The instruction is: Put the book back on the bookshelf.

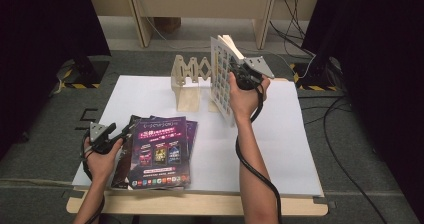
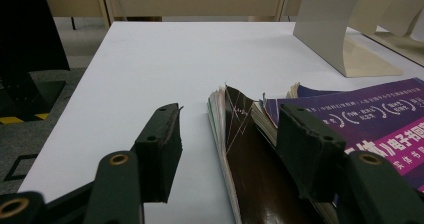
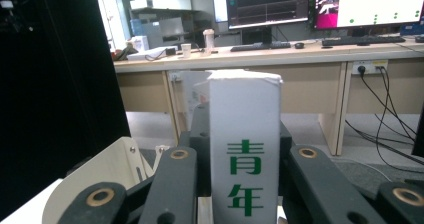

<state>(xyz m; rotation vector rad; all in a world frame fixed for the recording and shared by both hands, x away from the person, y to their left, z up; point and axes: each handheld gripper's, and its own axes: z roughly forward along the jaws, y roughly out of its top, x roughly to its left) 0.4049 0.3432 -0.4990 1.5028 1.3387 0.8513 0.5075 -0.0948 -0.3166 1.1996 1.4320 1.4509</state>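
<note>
While the right gripper (image 1: 243, 74) holds a white book (image 1: 223, 76) upright above the far middle of the table (image 1: 280, 144), its jaws are clamped on the spine, which bears green characters. Just beside the book stands a wooden rack (image 1: 189, 79), near the far edge. At the near left corner, the left gripper (image 1: 114, 136) rests with jaws wide apart and nothing between them, beside a stack of purple magazines (image 1: 160, 151).
</note>
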